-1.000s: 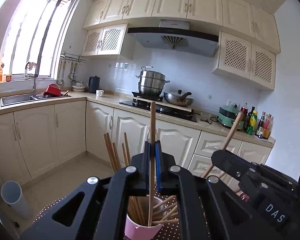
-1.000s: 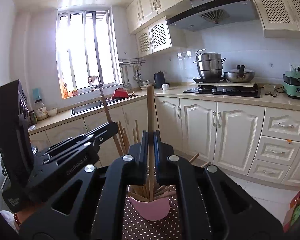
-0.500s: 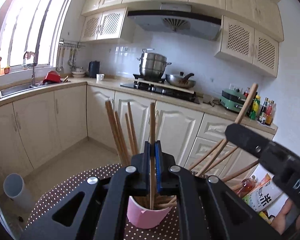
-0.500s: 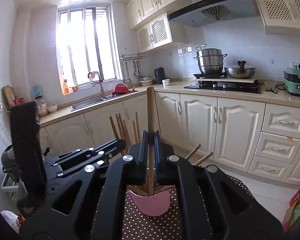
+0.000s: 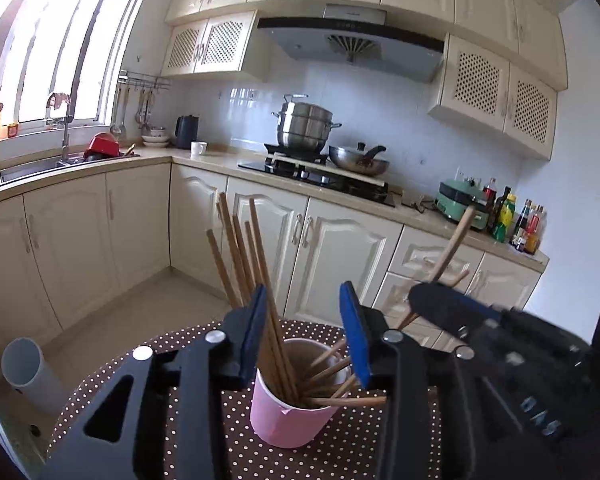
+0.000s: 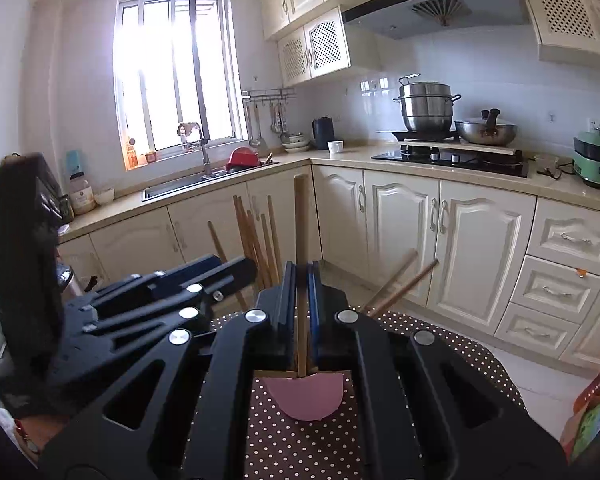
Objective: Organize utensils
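Bench (image 5: pixel 228 432) with a brown dotted cloth carries a round pink cup (image 5: pixel 290 420) full of thin wooden chopsticks (image 5: pixel 240 256) near its far edge. Straight below the right tool (image 6: pixel 299 308) sits that cup. This tool is clamped on one upright chopstick (image 6: pixel 300 224). The left tool (image 5: pixel 304 328) has just been opening, nothing pinched between.

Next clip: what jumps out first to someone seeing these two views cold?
A pink cup bristling with wooden chopsticks stands on the polka-dot table, right before both grippers. The right gripper is shut on one upright chopstick above the cup, while the left gripper has just been opening, nothing pinched.
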`<state>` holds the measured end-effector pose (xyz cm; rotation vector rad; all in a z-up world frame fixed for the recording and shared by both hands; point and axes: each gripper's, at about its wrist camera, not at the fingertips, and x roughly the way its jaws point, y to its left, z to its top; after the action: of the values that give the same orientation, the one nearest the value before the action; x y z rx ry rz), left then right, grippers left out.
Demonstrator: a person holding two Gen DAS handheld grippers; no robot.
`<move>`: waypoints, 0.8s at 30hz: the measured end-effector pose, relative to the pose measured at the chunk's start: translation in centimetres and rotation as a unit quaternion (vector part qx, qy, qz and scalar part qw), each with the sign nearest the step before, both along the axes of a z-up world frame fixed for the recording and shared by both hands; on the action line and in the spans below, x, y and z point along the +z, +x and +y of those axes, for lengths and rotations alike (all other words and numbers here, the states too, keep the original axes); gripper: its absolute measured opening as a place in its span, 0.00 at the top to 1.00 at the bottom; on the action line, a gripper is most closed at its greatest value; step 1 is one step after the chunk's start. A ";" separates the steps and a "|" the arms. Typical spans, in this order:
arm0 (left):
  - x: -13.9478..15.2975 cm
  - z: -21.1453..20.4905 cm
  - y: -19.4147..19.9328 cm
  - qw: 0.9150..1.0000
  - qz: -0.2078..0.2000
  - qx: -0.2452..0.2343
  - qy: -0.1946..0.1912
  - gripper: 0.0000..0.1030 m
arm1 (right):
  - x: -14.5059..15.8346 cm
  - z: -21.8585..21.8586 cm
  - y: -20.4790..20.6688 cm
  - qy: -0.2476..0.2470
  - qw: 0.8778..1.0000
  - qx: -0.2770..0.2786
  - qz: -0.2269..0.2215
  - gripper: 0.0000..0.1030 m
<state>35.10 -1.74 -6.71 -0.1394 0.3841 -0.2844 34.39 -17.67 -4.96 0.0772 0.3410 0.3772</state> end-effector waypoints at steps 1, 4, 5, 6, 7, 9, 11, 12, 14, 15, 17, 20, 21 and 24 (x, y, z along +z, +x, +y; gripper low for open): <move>0.2 0.1 -0.2 1.000 -0.001 -0.001 -0.003 0.58 | 0.0 0.1 0.0 -0.003 1.000 -0.002 0.000 0.94; 0.6 0.2 -0.6 1.000 -0.004 0.004 0.001 0.57 | -0.1 0.3 0.0 -0.016 1.000 -0.006 -0.002 0.94; 0.7 0.3 -0.8 1.000 -0.004 0.008 0.002 0.56 | -0.1 0.3 -0.1 -0.019 1.000 -0.006 -0.003 0.94; 0.8 0.3 -0.9 1.000 -0.004 0.010 0.001 0.55 | -0.1 0.3 -0.1 -0.021 1.000 -0.007 -0.003 0.93; 1.0 0.4 -1.1 1.000 -0.004 0.012 0.001 0.54 | -0.1 0.3 -0.1 -0.024 1.000 -0.008 -0.003 0.93; 1.1 0.4 -1.3 1.000 -0.007 0.020 0.009 0.52 | -0.1 0.3 -0.1 -0.022 1.000 -0.006 -0.003 0.93; 1.3 0.3 -1.6 0.999 -0.011 0.036 0.028 0.52 | -0.2 0.4 -0.1 -0.025 1.000 -0.005 -0.002 0.93; 1.3 0.3 -1.6 0.999 -0.010 0.040 0.034 0.52 | -0.2 0.4 -0.1 -0.026 1.000 -0.005 -0.001 0.93; 1.3 0.4 -1.8 0.998 -0.004 0.042 0.039 0.52 | -0.3 0.5 -0.1 -0.027 1.000 -0.006 0.000 0.93; 1.3 0.5 -1.9 0.998 -0.001 0.046 0.042 0.52 | -0.3 0.5 -0.2 -0.028 1.000 -0.006 0.001 0.93; 1.2 0.8 -2.0 0.998 0.002 0.050 0.043 0.52 | -0.3 0.5 -0.2 -0.028 1.000 -0.006 0.002 0.93; 1.0 1.1 -2.0 0.998 0.013 0.052 0.045 0.51 | -0.3 0.6 -0.2 -0.026 1.000 -0.006 0.005 0.93; 0.8 1.2 -1.9 0.997 0.016 0.055 0.046 0.51 | -0.3 0.7 -0.3 -0.027 1.000 -0.006 0.006 0.93; 0.6 1.4 -1.9 0.997 0.028 0.053 0.042 0.51 | -0.3 0.8 -0.3 -0.028 1.000 -0.008 0.008 0.93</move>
<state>33.19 -0.31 -6.13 -0.0846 0.4427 -0.1588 34.06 -16.92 -5.26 0.0274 0.3660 0.3507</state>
